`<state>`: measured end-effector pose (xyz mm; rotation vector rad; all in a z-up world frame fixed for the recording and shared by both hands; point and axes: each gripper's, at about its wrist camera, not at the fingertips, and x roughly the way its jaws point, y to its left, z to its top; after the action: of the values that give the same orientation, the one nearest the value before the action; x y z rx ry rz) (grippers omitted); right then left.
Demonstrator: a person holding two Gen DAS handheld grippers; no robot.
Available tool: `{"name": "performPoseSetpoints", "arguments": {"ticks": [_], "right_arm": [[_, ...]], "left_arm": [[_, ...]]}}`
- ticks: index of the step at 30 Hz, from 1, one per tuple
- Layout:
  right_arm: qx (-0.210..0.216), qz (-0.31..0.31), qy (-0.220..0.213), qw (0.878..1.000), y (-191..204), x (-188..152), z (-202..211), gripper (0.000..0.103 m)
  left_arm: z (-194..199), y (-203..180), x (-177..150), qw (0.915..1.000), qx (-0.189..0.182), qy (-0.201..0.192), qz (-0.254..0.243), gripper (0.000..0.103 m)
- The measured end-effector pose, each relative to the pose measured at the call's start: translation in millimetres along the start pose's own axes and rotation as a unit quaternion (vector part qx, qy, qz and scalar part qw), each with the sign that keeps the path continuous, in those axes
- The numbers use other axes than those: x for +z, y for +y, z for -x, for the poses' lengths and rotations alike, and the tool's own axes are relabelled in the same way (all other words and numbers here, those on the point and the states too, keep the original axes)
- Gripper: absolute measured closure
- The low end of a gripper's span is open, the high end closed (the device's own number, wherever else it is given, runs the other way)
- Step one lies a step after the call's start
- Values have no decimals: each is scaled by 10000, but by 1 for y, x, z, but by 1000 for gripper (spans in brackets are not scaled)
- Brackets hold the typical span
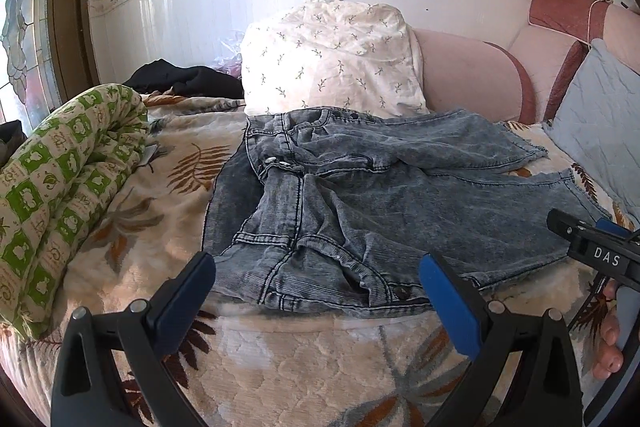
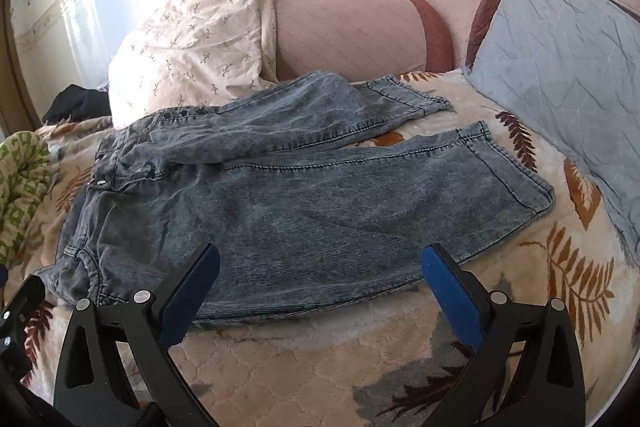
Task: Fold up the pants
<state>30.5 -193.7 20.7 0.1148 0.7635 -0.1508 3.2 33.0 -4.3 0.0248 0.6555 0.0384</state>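
Grey-blue acid-wash jeans [image 1: 380, 195] lie spread flat on the bed, waistband to the left, both legs running right; they also show in the right wrist view [image 2: 304, 203]. The far leg [image 2: 320, 115] lies angled away from the near leg [image 2: 400, 195]. My left gripper [image 1: 318, 279] is open and empty, just in front of the waistband's near corner. My right gripper [image 2: 320, 267] is open and empty, over the near leg's front edge. The right gripper's body also shows in the left wrist view [image 1: 592, 247].
The bed has a cream leaf-print blanket [image 2: 320, 367]. A white floral pillow [image 1: 332, 55] and pink headboard [image 2: 352, 31] stand behind the jeans. A grey-blue pillow [image 2: 560, 75] lies at right, a rolled green-checked quilt [image 1: 72, 187] at left, dark clothing [image 1: 188, 79] far left.
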Motion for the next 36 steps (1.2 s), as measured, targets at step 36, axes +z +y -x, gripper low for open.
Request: {"name": "performPoseSetpoints", "arguments": {"ticks": [36], "right_arm": [[14, -31, 27, 10000, -4, 0, 2, 1]], "left_arm": [[-4, 6, -1, 9995, 320, 30, -49, 0]]}}
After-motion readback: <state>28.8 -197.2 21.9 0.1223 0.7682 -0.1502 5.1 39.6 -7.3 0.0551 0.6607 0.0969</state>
